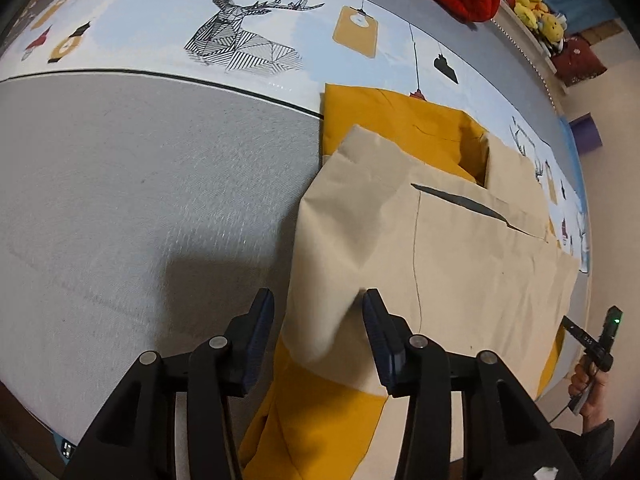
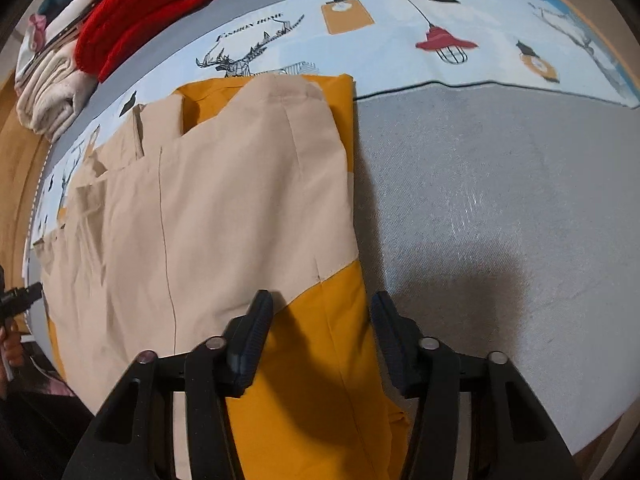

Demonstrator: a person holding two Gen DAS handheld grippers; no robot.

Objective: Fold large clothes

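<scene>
One beige-and-mustard garment [image 1: 440, 248] lies folded on the grey bed cover [image 1: 140, 200]. Two grippers: left gripper [image 1: 318, 308] and right gripper [image 2: 320, 312] both released above its near edges, probably not touching.

Matt beige-and-mustard cloth garment [image 2: 224, 208] lies on rough grey woven bedcover [image 2: 500, 208].

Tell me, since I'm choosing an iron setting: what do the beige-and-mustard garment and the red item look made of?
Beige-and-mustard garment: seemingly thin woven cloth, cotton-like, matte; it holds sharp creases and a fine stitched seam. Red item: probably chunky knit, wool or acrylic; thick ribbed ridges show. The fibre can't be confirmed by sight.
</scene>
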